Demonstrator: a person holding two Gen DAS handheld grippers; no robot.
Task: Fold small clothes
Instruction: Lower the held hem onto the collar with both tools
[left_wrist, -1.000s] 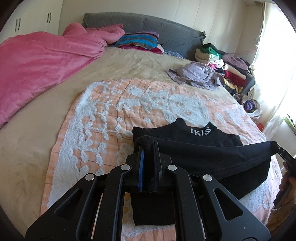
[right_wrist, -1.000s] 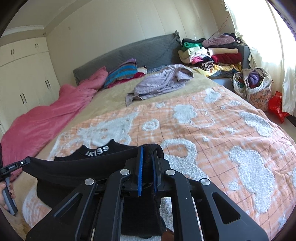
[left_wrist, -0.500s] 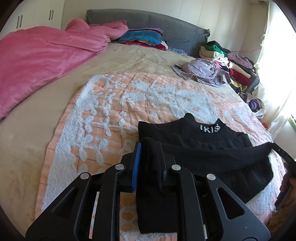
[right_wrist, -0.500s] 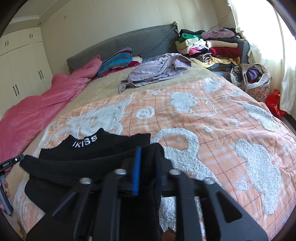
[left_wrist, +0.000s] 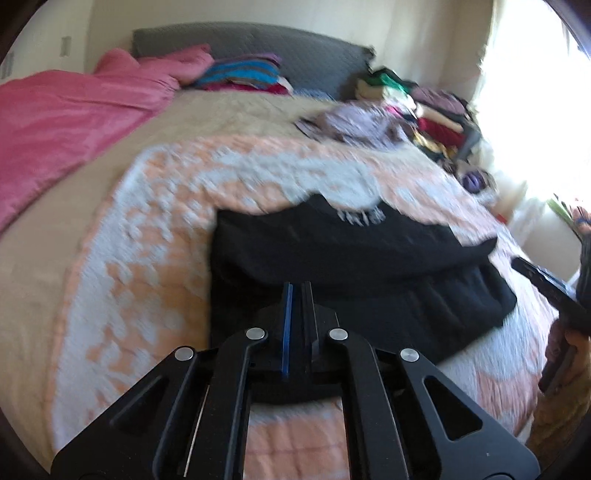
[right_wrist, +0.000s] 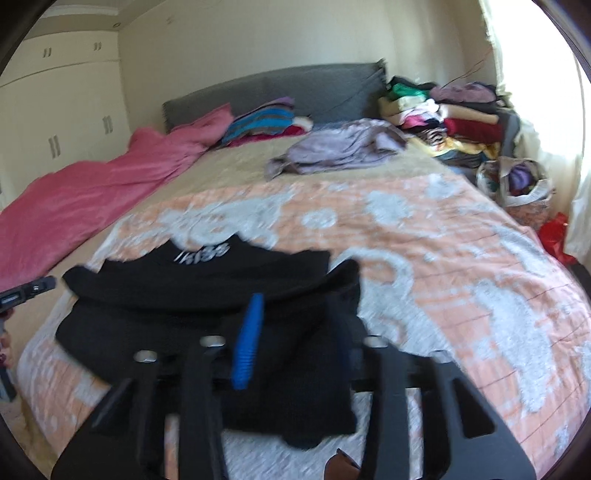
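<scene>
A small black garment (left_wrist: 351, 258) with white lettering at its collar lies on the orange and white blanket (left_wrist: 155, 229), its lower part folded up over the body. My left gripper (left_wrist: 297, 291) is low at the near left of the garment, jaws close together; I cannot tell whether cloth is between them. In the right wrist view the garment (right_wrist: 207, 295) lies ahead and left. My right gripper (right_wrist: 299, 306) is over its near right edge, jaws apart, nothing in them. Both views are blurred.
A pink duvet (left_wrist: 66, 122) covers the bed's left side. A lilac garment (right_wrist: 340, 147) lies farther up the bed. Stacked clothes (right_wrist: 443, 118) and a full bag (right_wrist: 517, 181) stand at the right, by the bright window.
The held black edge has been carried forward and laid down on the garment. My right gripper has opened and let it go. Both grippers have dropped low to the bed.
</scene>
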